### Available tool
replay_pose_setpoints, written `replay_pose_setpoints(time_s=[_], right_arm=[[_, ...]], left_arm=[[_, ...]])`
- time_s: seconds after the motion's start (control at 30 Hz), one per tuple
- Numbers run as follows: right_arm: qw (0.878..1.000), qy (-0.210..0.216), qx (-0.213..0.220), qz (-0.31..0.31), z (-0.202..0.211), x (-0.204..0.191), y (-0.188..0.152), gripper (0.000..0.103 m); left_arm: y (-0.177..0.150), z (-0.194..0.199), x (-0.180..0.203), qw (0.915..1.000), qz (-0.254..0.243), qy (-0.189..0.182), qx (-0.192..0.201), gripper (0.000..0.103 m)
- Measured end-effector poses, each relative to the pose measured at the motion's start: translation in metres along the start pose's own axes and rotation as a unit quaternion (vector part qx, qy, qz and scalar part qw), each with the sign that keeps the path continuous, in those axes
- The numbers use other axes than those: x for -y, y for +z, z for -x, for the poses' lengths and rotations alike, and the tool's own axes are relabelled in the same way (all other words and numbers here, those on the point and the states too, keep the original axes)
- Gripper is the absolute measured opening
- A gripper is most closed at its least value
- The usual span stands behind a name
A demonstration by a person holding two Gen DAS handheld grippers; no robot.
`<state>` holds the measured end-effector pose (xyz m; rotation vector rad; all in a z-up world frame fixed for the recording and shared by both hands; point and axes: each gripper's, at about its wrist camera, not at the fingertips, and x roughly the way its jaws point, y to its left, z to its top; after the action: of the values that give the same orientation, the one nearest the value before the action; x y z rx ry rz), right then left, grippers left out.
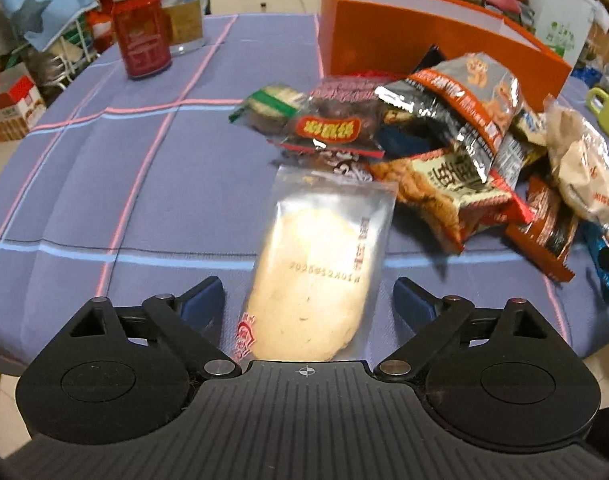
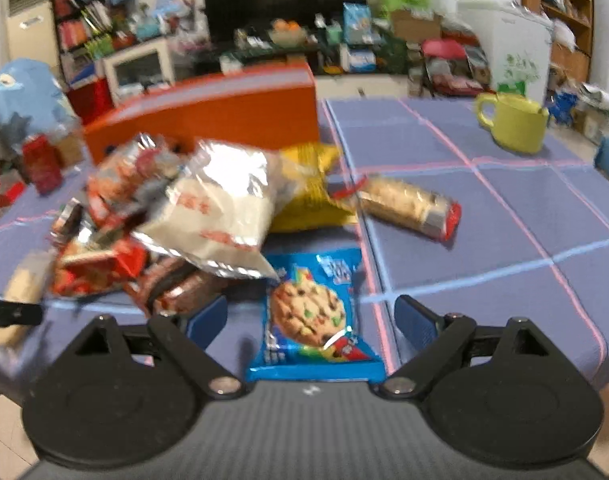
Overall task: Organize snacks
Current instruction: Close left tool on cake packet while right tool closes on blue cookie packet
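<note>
A heap of snack packets [image 1: 444, 140] lies on the blue checked tablecloth in front of an orange box [image 1: 424, 36]. In the left wrist view my left gripper [image 1: 308, 300] is open, its fingers either side of a clear packet with a pale round cake [image 1: 316, 276] lying flat on the cloth. In the right wrist view my right gripper [image 2: 310, 320] is open around a blue cookie packet [image 2: 310, 316] on the cloth. The heap [image 2: 164, 220] and the orange box [image 2: 224, 108] lie beyond it to the left.
A red can [image 1: 142, 34] and a glass jar [image 1: 184, 16] stand at the far left of the table. A yellow-green mug [image 2: 514, 122] stands far right. A wrapped biscuit roll [image 2: 408, 206] lies apart from the heap. Room clutter surrounds the table.
</note>
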<state>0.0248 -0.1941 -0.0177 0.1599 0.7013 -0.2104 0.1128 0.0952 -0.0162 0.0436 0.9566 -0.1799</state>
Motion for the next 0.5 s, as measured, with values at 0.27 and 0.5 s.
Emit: replay_pose_setpoints(time_s=[0.27,0.5], right_arm=[[1.000,-0.012,-0.006,0.014,-0.003,-0.001,0.000,0.090],[1.000,-0.020,-0.019,0.010,-0.008,0.001,0.001,0.090]], left_arm=[[0.003,-0.005,0.004,0.9996,0.012,0.025,-0.002,0.086],[0.001,-0.005,0.017,0.9993,-0.004,0.037,0.000,0.086]])
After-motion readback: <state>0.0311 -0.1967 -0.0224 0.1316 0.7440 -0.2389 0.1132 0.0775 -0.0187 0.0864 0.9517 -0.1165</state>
